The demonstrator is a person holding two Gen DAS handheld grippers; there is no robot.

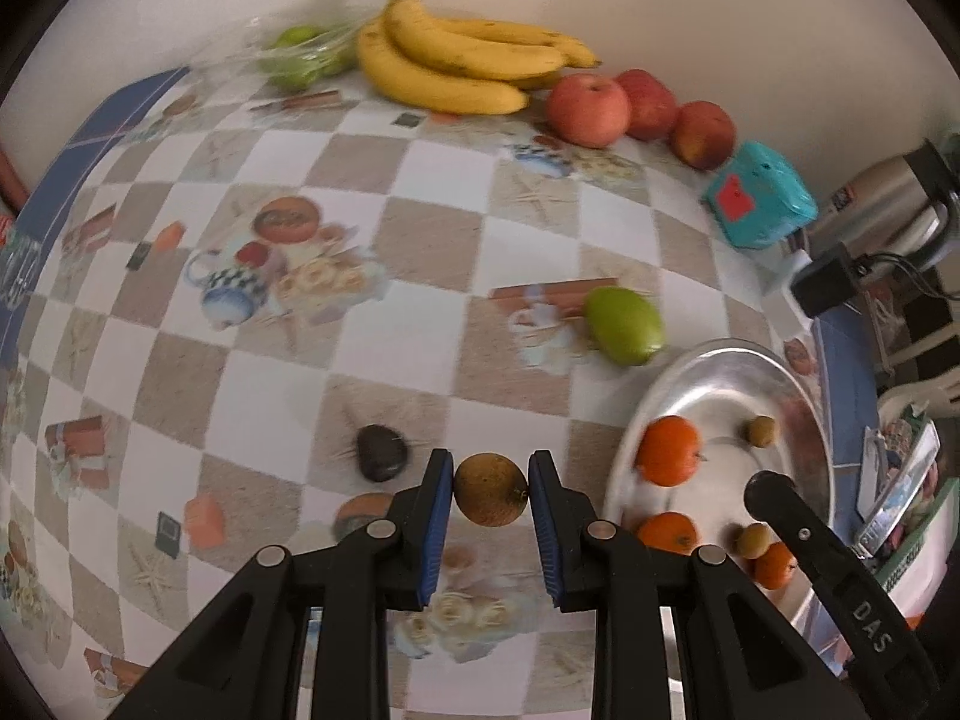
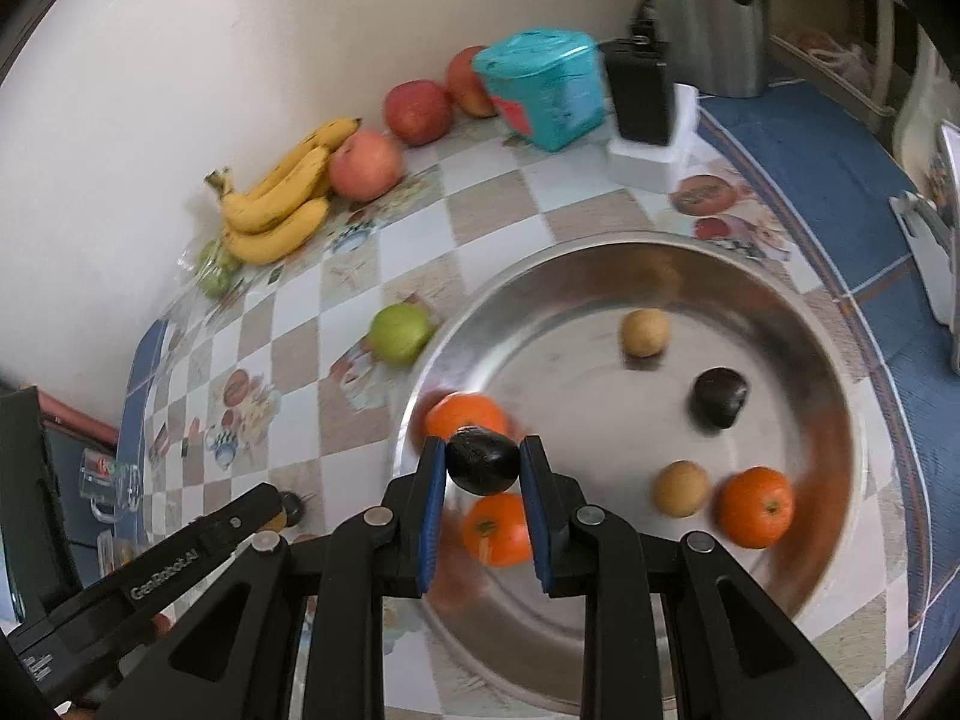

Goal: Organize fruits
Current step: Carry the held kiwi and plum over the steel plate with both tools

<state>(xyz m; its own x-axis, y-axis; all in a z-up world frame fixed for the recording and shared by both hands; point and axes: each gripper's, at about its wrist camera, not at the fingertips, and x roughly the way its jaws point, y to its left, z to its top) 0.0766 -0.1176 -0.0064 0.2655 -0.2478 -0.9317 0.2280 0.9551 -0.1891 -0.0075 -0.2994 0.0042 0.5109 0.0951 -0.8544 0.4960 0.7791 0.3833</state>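
My left gripper point(image 1: 491, 489) is shut on a round brown fruit point(image 1: 490, 489), held above the checkered tablecloth, left of the steel tray point(image 1: 720, 360). A dark fruit point(image 1: 381, 452) lies on the cloth just left of it. My right gripper point(image 2: 483, 461) is shut on a dark fruit point(image 2: 483, 459) over the tray's near-left part point(image 2: 600, 252). The tray holds three oranges point(image 2: 755, 507), two small brown fruits point(image 2: 644, 332) and another dark fruit point(image 2: 719, 398). A green fruit point(image 1: 624, 326) lies on the cloth beside the tray; it also shows in the right wrist view point(image 2: 400, 333).
Bananas point(image 1: 456, 54), three red apples point(image 1: 588, 109) and bagged green fruit point(image 1: 300, 54) line the back wall. A teal box point(image 1: 759, 195), a black adapter point(image 2: 639, 90) on a white block and a steel kettle point(image 1: 888, 204) stand at the right.
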